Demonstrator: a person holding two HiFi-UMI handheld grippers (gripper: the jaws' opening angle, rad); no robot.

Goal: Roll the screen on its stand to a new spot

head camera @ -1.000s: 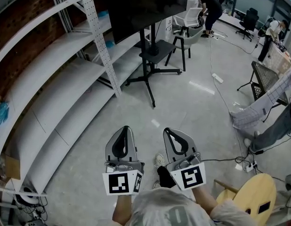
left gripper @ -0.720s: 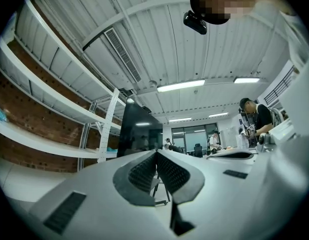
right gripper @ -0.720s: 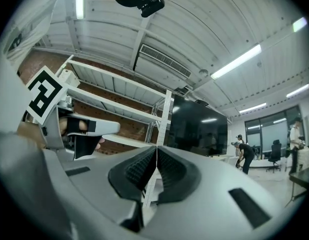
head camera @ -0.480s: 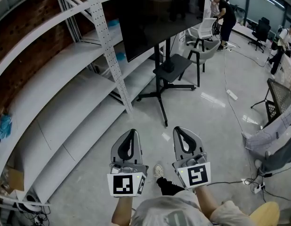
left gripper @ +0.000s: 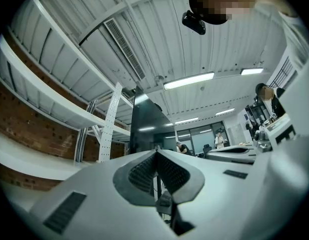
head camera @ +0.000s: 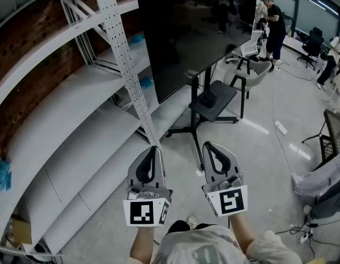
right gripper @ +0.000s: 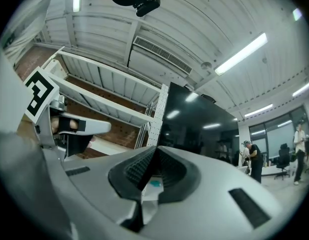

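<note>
A large black screen (head camera: 197, 32) stands on a black wheeled stand (head camera: 206, 130) with a small shelf (head camera: 214, 104), ahead of me near the shelving. In the head view my left gripper (head camera: 152, 150) and right gripper (head camera: 209, 147) are held side by side low in the frame, both shut and empty, well short of the stand. The left gripper view shows the left gripper (left gripper: 156, 153) with the screen (left gripper: 147, 126) beyond. In the right gripper view the right gripper (right gripper: 155, 150) points up at the screen (right gripper: 199, 129).
White metal shelving (head camera: 65, 114) with a perforated upright (head camera: 126, 65) runs along the brick wall at left. A grey chair (head camera: 252, 73) stands behind the stand. People (head camera: 275, 26) work at desks at the back right. A cable (head camera: 280, 128) lies on the floor.
The screen and stand have grown larger and come nearer in the head view as I moved toward them. Both grippers stay shut and side by side.
</note>
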